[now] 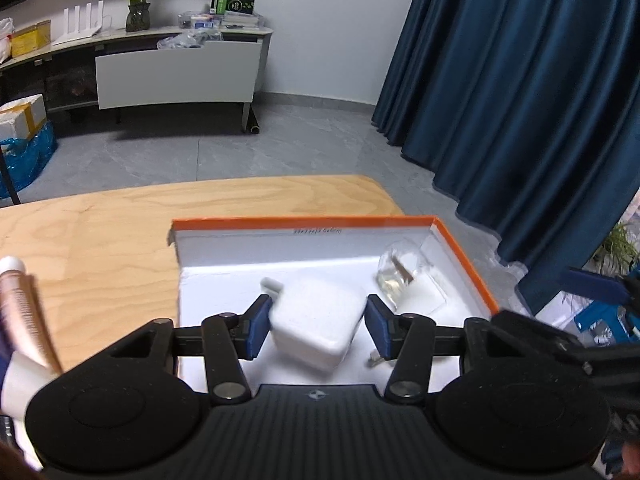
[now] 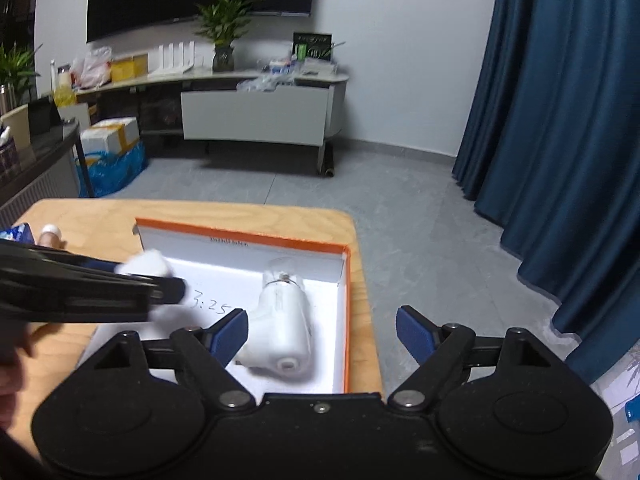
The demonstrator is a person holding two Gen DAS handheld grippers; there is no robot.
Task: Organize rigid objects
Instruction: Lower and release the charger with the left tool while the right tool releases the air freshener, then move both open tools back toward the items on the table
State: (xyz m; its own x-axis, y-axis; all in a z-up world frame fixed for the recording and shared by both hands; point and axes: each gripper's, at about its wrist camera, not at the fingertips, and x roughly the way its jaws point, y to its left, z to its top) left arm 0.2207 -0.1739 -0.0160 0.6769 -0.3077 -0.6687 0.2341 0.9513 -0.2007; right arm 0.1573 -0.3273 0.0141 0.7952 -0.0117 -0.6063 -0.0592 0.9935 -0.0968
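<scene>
Left gripper [image 1: 316, 322] slightly spread astride square white plastic charger [image 1: 316, 322], blurred, inside orange-rimmed white cardboard box [image 1: 304, 222] at wooden table's [image 1: 100, 232] far right corner. Right gripper [image 2: 320, 330] spread wide, empty.

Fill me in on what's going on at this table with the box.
A person is sorting small objects into an orange-rimmed box on a wooden table. The left gripper is over the box with a white charger block between its fingers; a gap shows on the right side, so the block looks just let go. The right gripper stands wide open and empty above a white device with a clear dome already lying in the box.
</scene>
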